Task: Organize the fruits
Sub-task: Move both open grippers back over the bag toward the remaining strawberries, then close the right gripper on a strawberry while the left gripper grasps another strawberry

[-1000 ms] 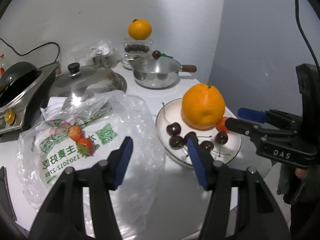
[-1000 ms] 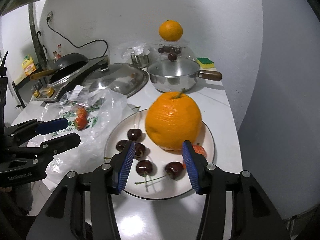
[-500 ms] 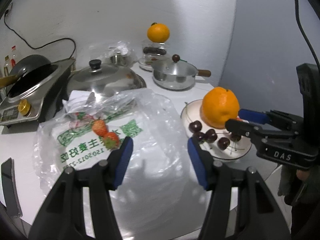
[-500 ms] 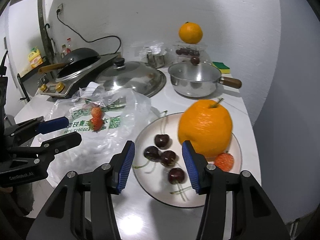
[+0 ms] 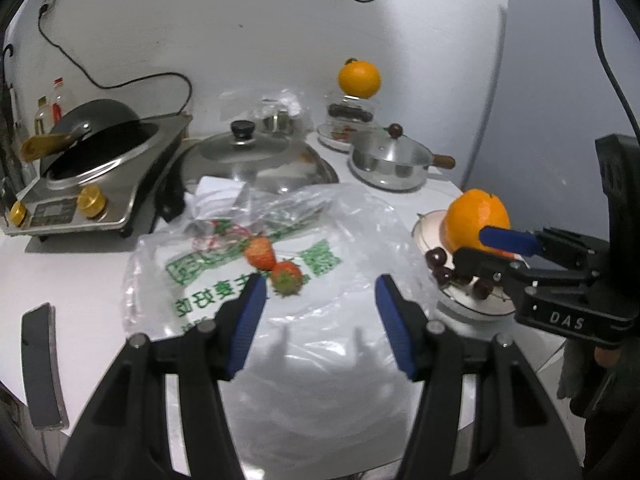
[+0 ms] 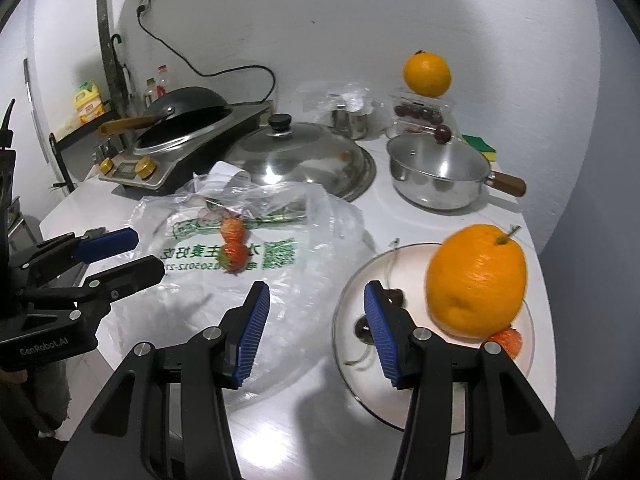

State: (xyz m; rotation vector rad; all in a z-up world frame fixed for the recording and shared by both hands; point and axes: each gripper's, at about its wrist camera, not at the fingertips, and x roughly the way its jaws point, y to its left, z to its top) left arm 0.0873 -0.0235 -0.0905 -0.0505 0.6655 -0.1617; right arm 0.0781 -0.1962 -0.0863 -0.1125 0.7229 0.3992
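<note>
Two strawberries (image 5: 272,266) (image 6: 233,242) lie on a clear plastic bag (image 5: 320,312) (image 6: 280,264) with green print. A white plate (image 6: 348,384) (image 5: 428,228) holds a large orange (image 6: 476,284) (image 5: 476,220), several cherries (image 5: 440,264) and one strawberry (image 6: 507,340). My left gripper (image 5: 320,300) is open and empty over the bag, just right of the strawberries; it also shows in the right wrist view (image 6: 132,252). My right gripper (image 6: 316,320) is open and empty over the gap between bag and plate; it also shows in the left wrist view (image 5: 484,248).
At the back stand a wok on a cooker (image 5: 92,172), a large steel lid (image 5: 256,160), a lidded saucepan (image 6: 436,176), and a second orange (image 6: 427,74) atop a clear box of cherries. A green sponge (image 6: 480,146) lies near the wall. The counter edge is close on the right.
Both grippers have swung left, away from the plate and toward the bag. The strawberries on the bag now sit nearer the left gripper's fingers. Both stay open.
</note>
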